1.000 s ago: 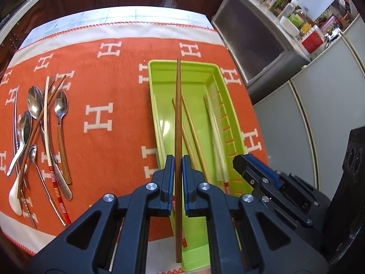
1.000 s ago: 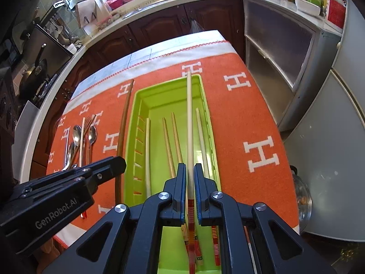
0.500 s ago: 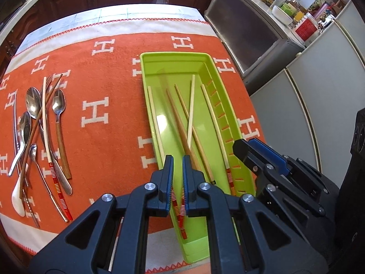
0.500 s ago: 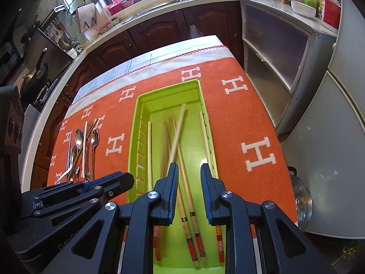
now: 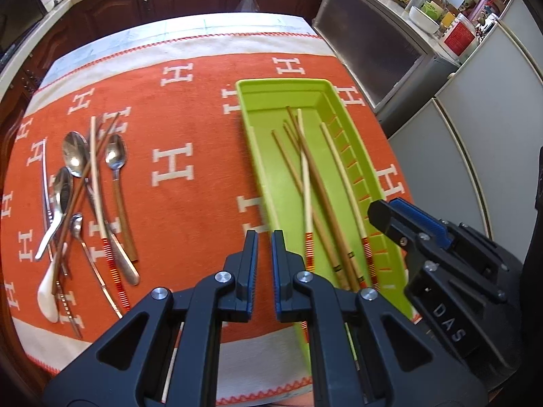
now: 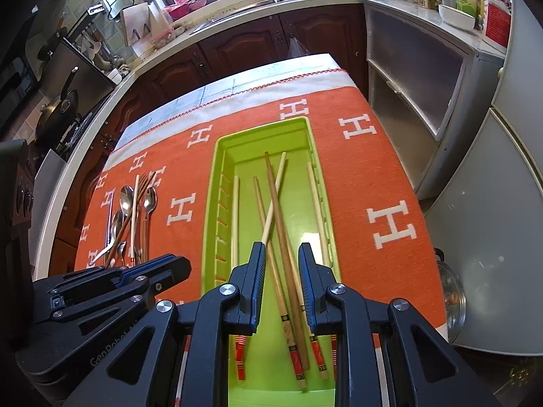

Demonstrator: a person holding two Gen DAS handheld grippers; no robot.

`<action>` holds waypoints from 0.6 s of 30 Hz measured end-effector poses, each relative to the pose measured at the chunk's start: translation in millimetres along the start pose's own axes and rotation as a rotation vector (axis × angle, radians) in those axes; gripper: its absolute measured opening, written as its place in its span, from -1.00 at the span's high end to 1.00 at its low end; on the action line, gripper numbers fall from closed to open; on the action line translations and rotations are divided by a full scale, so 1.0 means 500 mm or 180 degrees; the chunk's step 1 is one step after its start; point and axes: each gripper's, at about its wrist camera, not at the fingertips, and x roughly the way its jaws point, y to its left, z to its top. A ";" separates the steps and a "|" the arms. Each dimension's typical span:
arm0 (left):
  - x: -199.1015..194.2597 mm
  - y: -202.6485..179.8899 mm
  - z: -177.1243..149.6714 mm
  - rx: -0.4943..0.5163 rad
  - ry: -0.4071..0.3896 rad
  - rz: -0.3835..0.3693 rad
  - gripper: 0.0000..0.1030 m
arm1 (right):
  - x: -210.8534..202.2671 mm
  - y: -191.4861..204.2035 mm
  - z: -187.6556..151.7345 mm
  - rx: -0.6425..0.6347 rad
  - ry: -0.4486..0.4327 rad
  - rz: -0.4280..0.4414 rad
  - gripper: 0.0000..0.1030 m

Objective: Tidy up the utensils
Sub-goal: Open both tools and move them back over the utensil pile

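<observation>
A lime green tray (image 5: 253, 142) (image 6: 213, 186) lies on the orange cloth and holds several chopsticks (image 5: 307, 183) (image 6: 275, 210), two of them crossed. My left gripper (image 5: 264, 237) hovers over the cloth just left of the tray's near end, its jaws almost together with nothing between them. My right gripper (image 6: 281, 251) hangs above the tray's near end, jaws apart and empty, the chopsticks lying below them. Left on the cloth lies a loose pile of spoons, a fork and chopsticks (image 5: 85, 186) (image 6: 132, 213).
The orange cloth (image 5: 169, 108) with white H marks covers the table. Dark wooden cabinets (image 6: 237, 51) stand behind the table, a grey cabinet (image 6: 417, 78) and white appliance doors (image 5: 475, 129) to the right. A pan lid (image 6: 451, 291) shows below the table's right edge.
Each gripper let go of its chopstick, and both sticks now lie in the tray. The right jaws opened. The left gripper shifted left, off the tray toward the cloth.
</observation>
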 end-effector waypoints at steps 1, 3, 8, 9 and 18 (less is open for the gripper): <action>-0.003 0.004 -0.002 0.0001 -0.0008 0.0015 0.91 | -0.001 0.005 -0.002 -0.0013 0.0005 0.0009 0.61; -0.010 0.015 -0.007 -0.0005 -0.0027 0.0038 0.91 | -0.003 0.018 -0.005 -0.0049 0.0008 0.0008 0.61; -0.035 0.046 -0.018 -0.0017 -0.0123 0.0092 0.91 | -0.008 0.051 -0.009 -0.0132 0.0027 0.0031 0.61; -0.040 0.051 -0.021 -0.0019 -0.0143 0.0107 0.90 | -0.009 0.058 -0.010 -0.0156 0.0028 0.0038 0.61; -0.077 0.153 -0.033 -0.0188 -0.0303 0.0244 0.85 | -0.011 0.157 -0.004 -0.0412 0.0091 0.0155 0.61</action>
